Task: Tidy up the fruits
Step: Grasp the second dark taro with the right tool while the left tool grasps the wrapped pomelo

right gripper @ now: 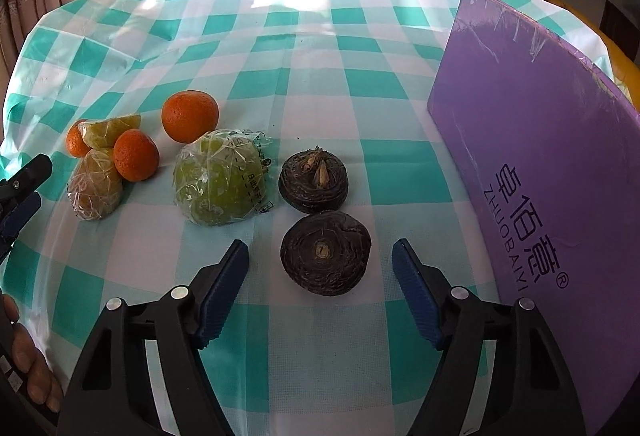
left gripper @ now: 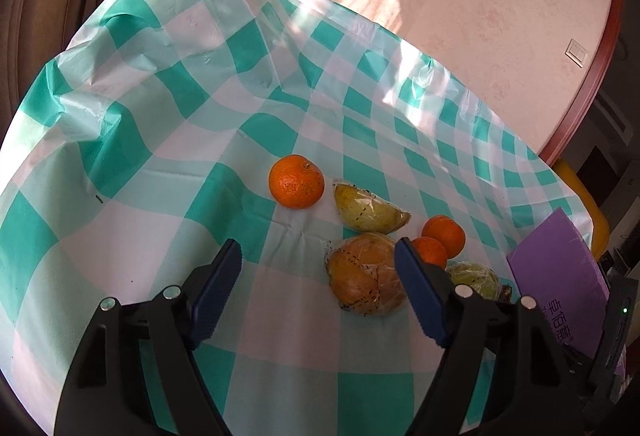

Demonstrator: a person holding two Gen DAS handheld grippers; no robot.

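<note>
nothing looks sorted yet: the three oranges [right gripper: 190, 116], the wrapped pears [right gripper: 95, 185] and the wrapped green fruit [right gripper: 218, 178] lie loose in a huddle on the checked tablecloth [right gripper: 304, 84], two dark round bulbs [right gripper: 325, 253] beside them and a purple box [right gripper: 532, 172] off to the right. the left gripper [left gripper: 318, 266] hangs open and empty by a wrapped pear, and the right gripper [right gripper: 320, 263] stands open around the nearer bulb without pressing it, so i judge the whole job is still ahead.

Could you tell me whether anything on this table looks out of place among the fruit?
Yes: two dark, rough, root-like bulbs sit near the purple box, unlike the oranges and the plastic-wrapped fruit. The checked tablecloth is also wrinkled. Nothing looks spilled or damaged.
</note>
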